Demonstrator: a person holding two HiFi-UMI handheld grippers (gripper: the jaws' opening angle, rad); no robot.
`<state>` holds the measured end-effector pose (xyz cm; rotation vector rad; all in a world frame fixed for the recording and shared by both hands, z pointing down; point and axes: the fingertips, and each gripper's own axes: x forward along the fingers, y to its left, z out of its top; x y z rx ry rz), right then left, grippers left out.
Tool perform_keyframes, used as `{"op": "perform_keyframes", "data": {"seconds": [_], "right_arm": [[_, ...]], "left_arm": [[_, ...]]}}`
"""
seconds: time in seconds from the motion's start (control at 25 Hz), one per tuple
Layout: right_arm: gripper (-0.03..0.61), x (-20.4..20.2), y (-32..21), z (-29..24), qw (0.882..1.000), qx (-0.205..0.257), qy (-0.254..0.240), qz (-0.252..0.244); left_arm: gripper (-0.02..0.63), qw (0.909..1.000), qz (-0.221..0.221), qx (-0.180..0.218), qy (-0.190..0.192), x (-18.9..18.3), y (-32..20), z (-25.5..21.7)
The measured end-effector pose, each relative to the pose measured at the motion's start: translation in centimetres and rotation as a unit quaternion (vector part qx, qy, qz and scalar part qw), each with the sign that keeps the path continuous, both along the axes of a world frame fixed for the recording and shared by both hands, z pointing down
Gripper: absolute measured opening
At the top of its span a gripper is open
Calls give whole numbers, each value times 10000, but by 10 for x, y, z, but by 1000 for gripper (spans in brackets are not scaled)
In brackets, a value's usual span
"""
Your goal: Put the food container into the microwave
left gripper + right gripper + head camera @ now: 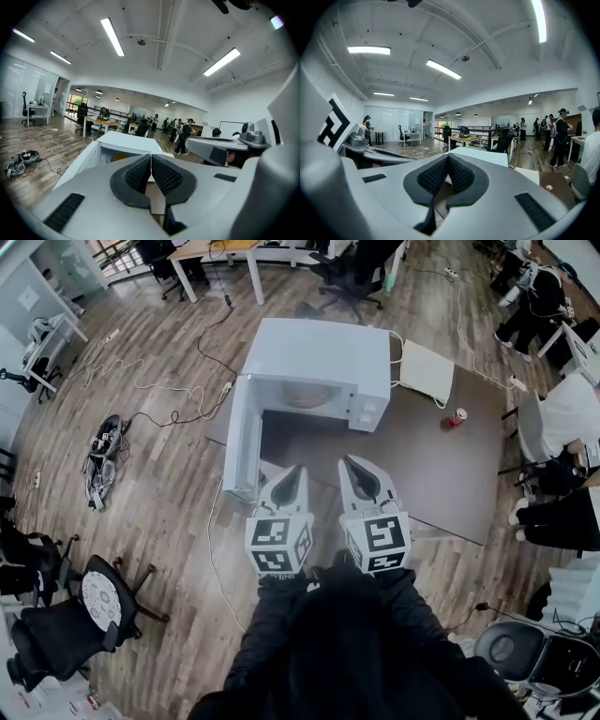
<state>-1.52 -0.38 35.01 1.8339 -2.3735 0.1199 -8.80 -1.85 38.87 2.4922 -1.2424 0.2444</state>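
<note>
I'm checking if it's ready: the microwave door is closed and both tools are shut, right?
No. The microwave has its door open, swung out to the side; the head view shows it. The left tool and right tool are shut.

Open-doored microwave [317, 367] on brown mat [441, 474], left gripper [299, 470] and right gripper [350, 462] side by side nearby.

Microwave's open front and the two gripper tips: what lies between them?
Only bare brown tabletop, seen in the head view; the left gripper and right gripper are both shut and empty.
</note>
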Motion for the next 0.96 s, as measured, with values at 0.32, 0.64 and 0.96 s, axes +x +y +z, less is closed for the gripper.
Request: {"op": "perform_keyframes", "data": {"seconds": [0.32, 0.64, 0.96], "right_arm": [[23, 26, 14, -17, 9998, 165, -82, -49], [23, 44, 11, -22, 9995, 266, -105, -160], [23, 61, 4, -23, 9992, 319, -110, -233]], "left_arm": [[37, 9996, 103, 205, -159, 35, 10, -16], [37, 9993, 59, 278, -242, 57, 3, -19], [37, 9993, 28, 301, -230, 77, -6, -19]]}}
